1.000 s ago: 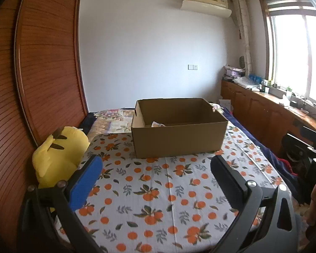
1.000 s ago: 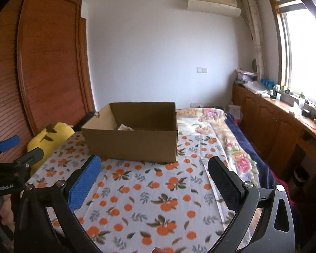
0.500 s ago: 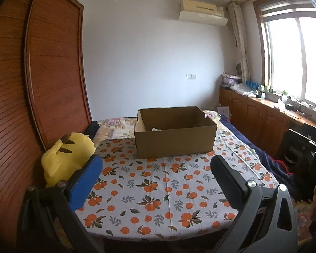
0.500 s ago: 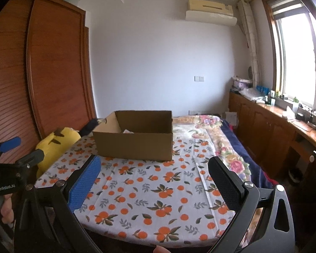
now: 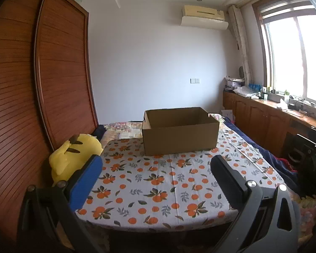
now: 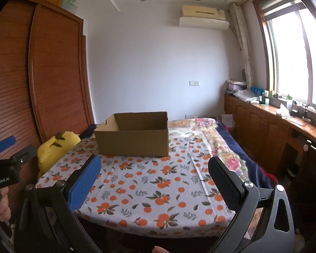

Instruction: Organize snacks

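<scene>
On the far left the wooden wardrobe [image 5: 59,80] fills the wall, and below it the yellow plush toy [image 5: 73,156] lies at the edge of the bed [image 5: 238,154], beside the orange-print cloth [image 5: 158,181]. Compared with one second ago, I see much more of this cloth and even its front edge, and the view looks higher and flatter, so both cameras have pulled back from the bed and risen a little.

My left claw [image 5: 155,168] is spread wide with nothing between its blue and black pads. In the middle, the cardboard box [image 5: 179,135] stands upright on the cloth toward the far side of the bed. It looks smaller now than before. A moment ago a pale corner of a packet was showing inside it; now the near wall hides the inside, so I cannot tell what it holds. No snack lies on the cloth.

My right claw [image 6: 153,170] is also spread wide and empty. At the far right are the cabinets [image 5: 261,118] under the window.

I judge that the snacks are already inside the box and the work is at its end, because both claws are withdrawing with nothing in them.
</scene>
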